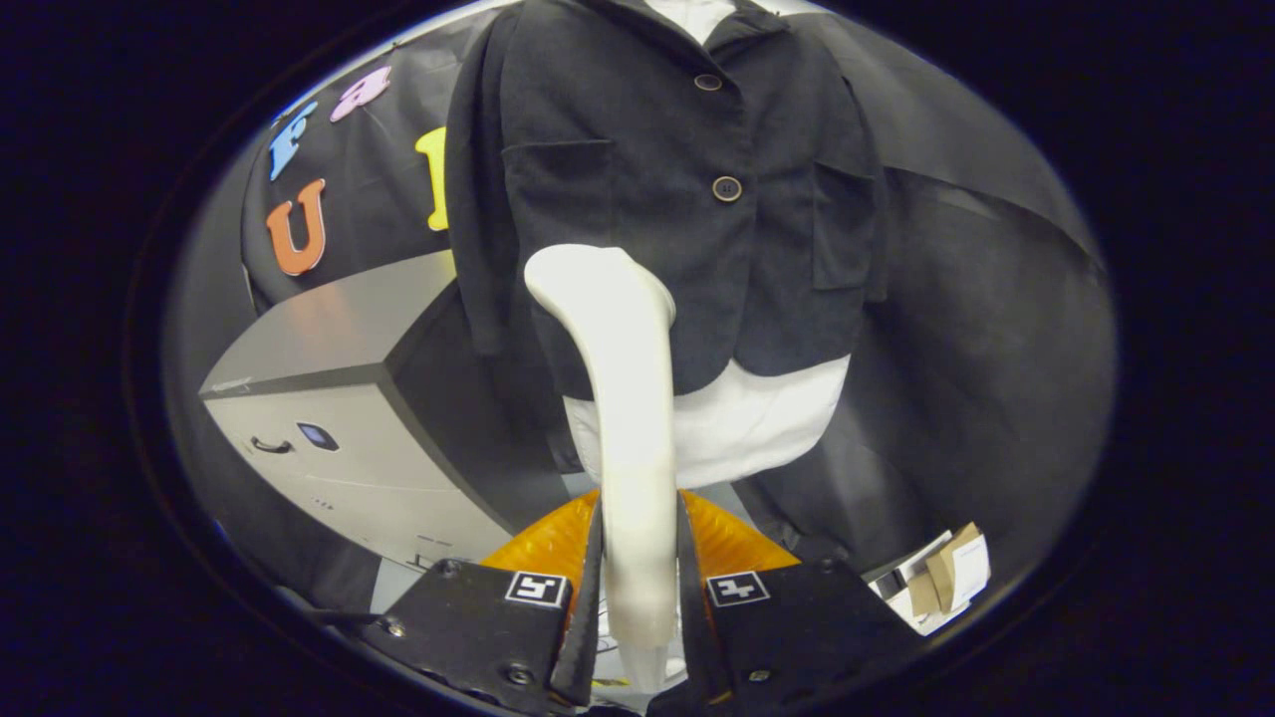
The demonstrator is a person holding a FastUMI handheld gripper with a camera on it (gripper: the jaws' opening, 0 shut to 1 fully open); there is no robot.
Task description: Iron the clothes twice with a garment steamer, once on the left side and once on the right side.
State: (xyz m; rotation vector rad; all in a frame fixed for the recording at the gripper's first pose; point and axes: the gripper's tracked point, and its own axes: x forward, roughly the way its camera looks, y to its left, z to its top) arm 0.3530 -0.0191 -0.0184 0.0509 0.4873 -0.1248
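One dark jacket [647, 179], two buttons [726, 188] showing, one white steamer [628, 398], one grey cabinet [339, 398], perhaps two boxes [941, 583]

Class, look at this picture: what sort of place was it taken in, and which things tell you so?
Probably a staged test booth, not a home: a dark buttoned jacket hangs before black cloth, a grey metal cabinet stands beside it, and the gripper is shut on a white steamer handle.

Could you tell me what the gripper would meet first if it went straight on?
Probably the black jacket: the gripper, shut on the steamer, points its head at the jacket's lower front; the gap is unclear.
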